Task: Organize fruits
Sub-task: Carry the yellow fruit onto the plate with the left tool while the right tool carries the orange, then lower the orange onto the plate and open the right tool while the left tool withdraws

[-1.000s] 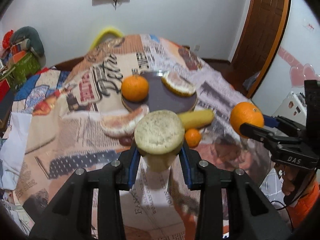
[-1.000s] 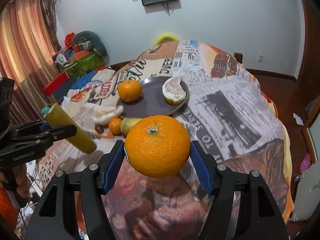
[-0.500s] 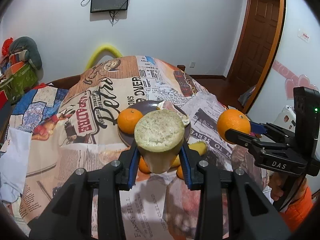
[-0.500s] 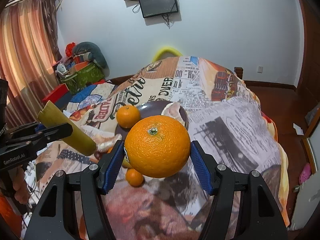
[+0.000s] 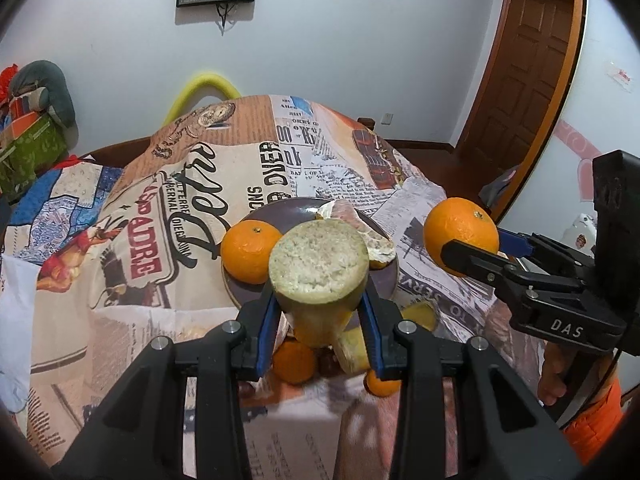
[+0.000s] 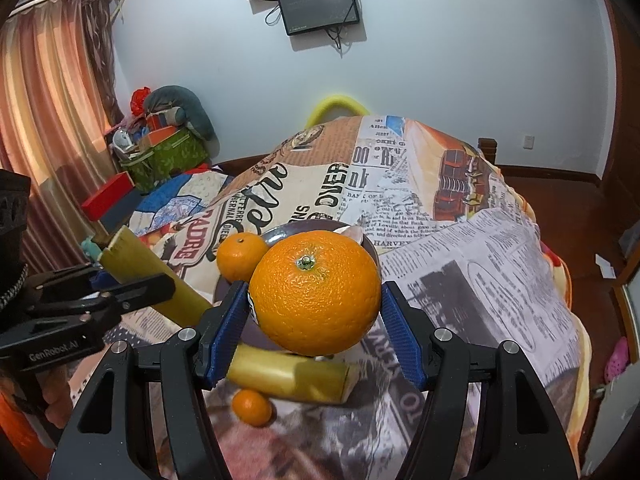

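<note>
My left gripper [image 5: 318,308] is shut on a yellow cut stalk piece [image 5: 318,264], held in the air above the table; it also shows in the right wrist view [image 6: 152,276]. My right gripper [image 6: 314,320] is shut on a big orange [image 6: 315,290], also held up; it shows at the right of the left wrist view [image 5: 460,232]. A dark plate [image 5: 288,208] on the table holds an orange [image 5: 248,250] and a peeled fruit piece [image 5: 352,220]. Below it lie another yellow stalk piece [image 6: 288,374] and a small tangerine [image 6: 252,406].
The table [image 5: 120,208] wears a newspaper-print cloth that hangs over its edges. Another small tangerine [image 5: 294,362] lies under my left gripper. A bed with boxes [image 6: 160,156] is at the left, a door [image 5: 528,64] at the right.
Both grippers have risen and pulled back from the table with their fruit still held. The plate and loose fruit now sit lower and partly behind the held pieces.
</note>
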### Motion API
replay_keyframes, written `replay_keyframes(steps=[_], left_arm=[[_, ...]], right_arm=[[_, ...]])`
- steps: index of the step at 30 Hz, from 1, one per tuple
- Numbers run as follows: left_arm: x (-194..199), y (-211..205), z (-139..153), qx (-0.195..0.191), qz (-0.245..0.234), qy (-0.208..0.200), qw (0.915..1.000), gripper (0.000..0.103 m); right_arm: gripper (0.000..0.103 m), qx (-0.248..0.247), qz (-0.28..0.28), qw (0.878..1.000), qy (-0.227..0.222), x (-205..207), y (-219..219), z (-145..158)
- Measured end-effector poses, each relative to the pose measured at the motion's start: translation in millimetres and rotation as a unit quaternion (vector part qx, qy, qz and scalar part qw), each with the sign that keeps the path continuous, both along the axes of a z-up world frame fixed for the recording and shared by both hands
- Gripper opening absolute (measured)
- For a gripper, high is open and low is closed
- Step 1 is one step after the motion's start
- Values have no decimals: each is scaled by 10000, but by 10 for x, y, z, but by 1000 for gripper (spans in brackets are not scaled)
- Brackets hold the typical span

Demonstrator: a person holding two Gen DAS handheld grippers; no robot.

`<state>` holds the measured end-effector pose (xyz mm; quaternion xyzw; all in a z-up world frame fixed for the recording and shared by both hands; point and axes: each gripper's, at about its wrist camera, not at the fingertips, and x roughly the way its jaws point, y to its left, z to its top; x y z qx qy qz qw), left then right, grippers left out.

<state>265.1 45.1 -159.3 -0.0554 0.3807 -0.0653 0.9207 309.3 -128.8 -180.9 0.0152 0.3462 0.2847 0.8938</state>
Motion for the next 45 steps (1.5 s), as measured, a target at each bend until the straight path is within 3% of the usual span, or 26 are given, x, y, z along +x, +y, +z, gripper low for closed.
replay_keyframes(steps=[20, 35, 45], left_arm=[[697, -105, -421, 165, -334, 597, 9975, 37], [1198, 57, -475, -70, -53, 653, 9978, 39], [1077, 164, -308, 57, 47, 406, 9991, 45]], right_arm=[[63, -7, 24, 10000, 81, 445, 41, -211], [63, -165, 228, 9996, 78, 534, 145, -277], [63, -209, 377, 9989, 201, 556, 221, -347]])
